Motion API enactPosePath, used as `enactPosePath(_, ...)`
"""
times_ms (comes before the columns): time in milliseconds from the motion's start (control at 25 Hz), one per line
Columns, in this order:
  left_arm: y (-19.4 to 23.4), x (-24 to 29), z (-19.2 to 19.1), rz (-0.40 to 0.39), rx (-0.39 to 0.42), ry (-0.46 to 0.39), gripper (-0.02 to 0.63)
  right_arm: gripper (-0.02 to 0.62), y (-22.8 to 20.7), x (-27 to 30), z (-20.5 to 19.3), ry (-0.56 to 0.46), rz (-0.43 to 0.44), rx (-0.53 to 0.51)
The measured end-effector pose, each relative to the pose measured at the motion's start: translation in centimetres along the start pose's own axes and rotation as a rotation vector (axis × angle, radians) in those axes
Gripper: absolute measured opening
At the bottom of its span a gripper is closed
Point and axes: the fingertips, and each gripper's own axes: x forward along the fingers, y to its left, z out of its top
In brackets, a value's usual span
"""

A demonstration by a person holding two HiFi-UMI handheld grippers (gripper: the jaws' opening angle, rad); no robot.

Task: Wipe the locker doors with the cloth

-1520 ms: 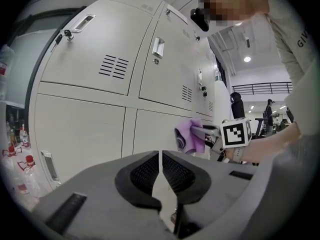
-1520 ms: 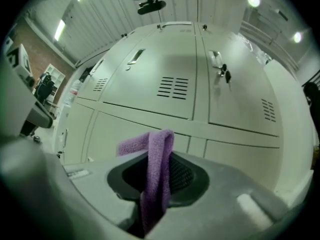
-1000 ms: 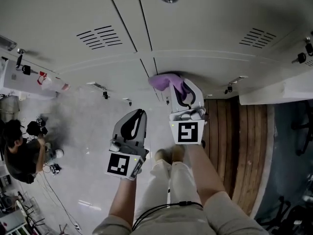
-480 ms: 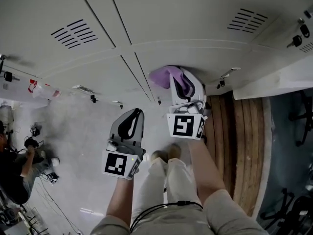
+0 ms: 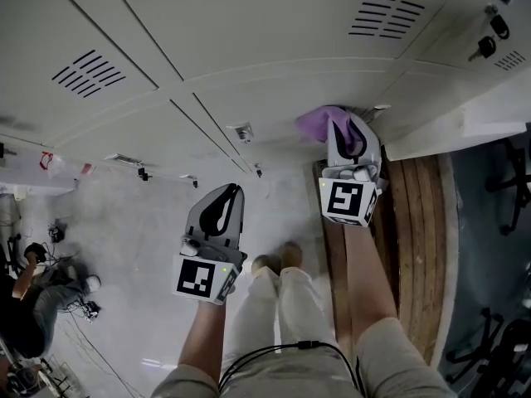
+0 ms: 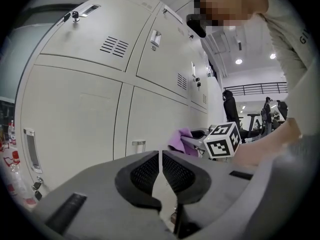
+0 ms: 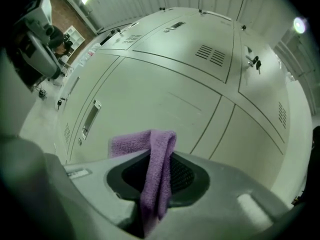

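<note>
The cloth (image 5: 315,123) was purple against pale grey locker doors (image 5: 249,48). The left gripper (image 5: 232,191) and right gripper (image 5: 350,135) were grey, with black pads. The left cube (image 5: 200,278) and right cube (image 5: 346,201) bore black-and-white squares. Brown planks (image 5: 415,247) striped the floor at right.

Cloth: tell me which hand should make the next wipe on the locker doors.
Right. The right tongs are shut on the cloth, close to a door; the left tongs are shut, empty and farther back.

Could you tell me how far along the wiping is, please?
Done: the purple terry cloth is clamped in the right gripper. In hand: it is at a lower grey metal locker door. Left to do: unclear, no door looks wiped; left gripper is shut, empty.
</note>
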Motion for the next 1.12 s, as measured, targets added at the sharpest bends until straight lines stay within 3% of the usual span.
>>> enactPosePath(360,0.2,0.0,-0.6,0.015,0.003,0.009,0.018,0.071,-3.5,-0.2,-3.2,0.039,-0.062,0.115)
enactPosePath(520,0.9,-0.7,-0.8,0.028,0.003,0.001,0.018,0.066,-2.0,-1.4,-1.7,-0.026,-0.071,0.186)
enactPosePath(760,2.2,-2.0,-1.4,0.062,-0.002,0.002,0.018,0.066,6.8,-1.6,2.8,-0.089,0.145,0.150)
enactPosePath(880,2.6,-2.5,-1.8,0.072,-0.006,0.004,0.018,0.066,11.1,-1.0,5.0,-0.119,0.236,0.182)
enactPosePath(1000,3.0,-3.1,-2.0,0.081,-0.007,0.006,0.018,0.067,14.7,0.0,6.7,-0.146,0.296,0.222)
enactPosePath(1120,3.6,-3.8,-2.1,0.098,-0.009,0.007,0.018,0.067,16.8,1.1,7.5,-0.155,0.303,0.211)
